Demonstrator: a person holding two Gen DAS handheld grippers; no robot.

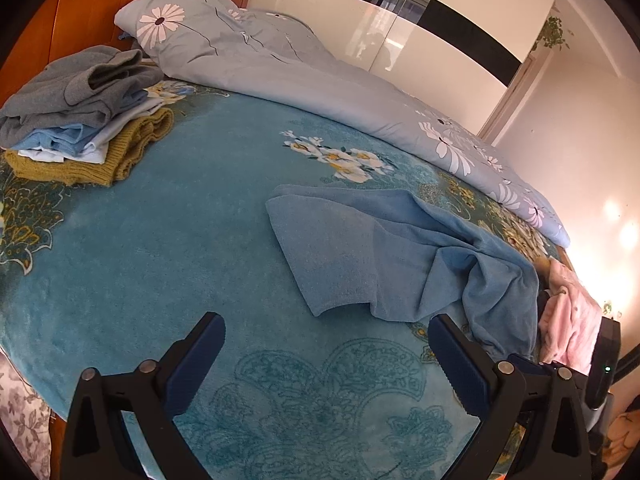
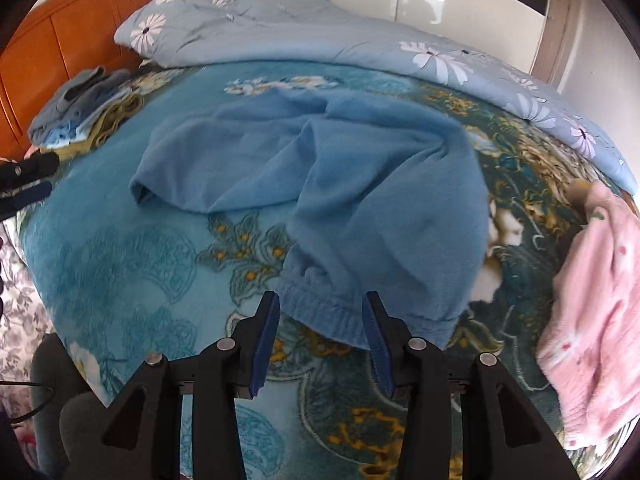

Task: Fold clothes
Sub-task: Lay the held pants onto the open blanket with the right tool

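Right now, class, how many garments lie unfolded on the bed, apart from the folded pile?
2: blue fleece trousers spread mid-bed, their waistband before the open right hand-held gripper; a pink garment crumpled at the bed's right edge. More may lie hidden under it.

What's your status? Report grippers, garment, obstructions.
Left gripper open, over bare blanket. Right gripper open, straddling hem of blue garment, unfolded. Pink garment at right edge; folded pile clear.

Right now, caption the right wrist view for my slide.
Open right gripper straddles the elastic hem of crumpled blue pants on the teal blanket, pink garment alongside.
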